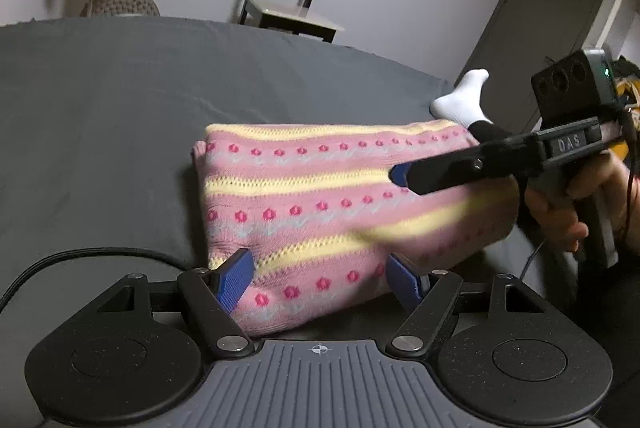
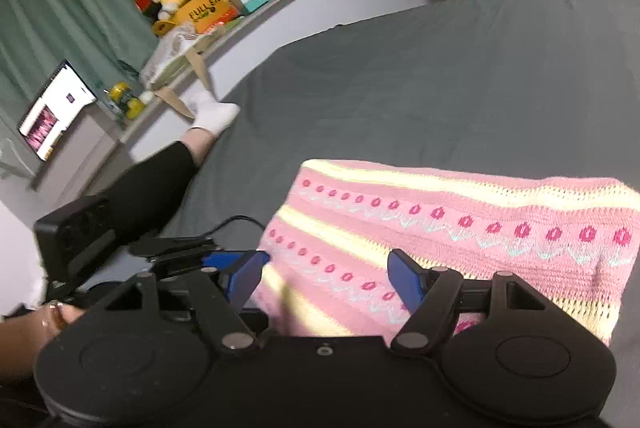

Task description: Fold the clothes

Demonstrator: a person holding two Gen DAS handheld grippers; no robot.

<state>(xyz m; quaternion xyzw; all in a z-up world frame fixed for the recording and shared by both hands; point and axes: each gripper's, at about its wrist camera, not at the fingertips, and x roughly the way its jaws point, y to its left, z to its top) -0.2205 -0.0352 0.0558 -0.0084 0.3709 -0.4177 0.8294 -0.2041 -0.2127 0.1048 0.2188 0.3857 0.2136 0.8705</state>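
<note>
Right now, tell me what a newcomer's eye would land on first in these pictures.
The pink knit garment, striped yellow with rows of magenta flowers, lies folded on the dark grey bedsheet. Both grippers are open with their blue pads either side of it: the left gripper at its near edge, the right gripper over its side.

Motion blur smears the pink knit's (image 1: 320,196) near right corner

Indoor light is dim, soft and even; shadows are faint. Both views show strong fisheye bending at the edges. Motion blur smears the pink knit garment (image 1: 320,212) near the right gripper (image 2: 324,282). The lit screen (image 2: 56,108) glares.
</note>
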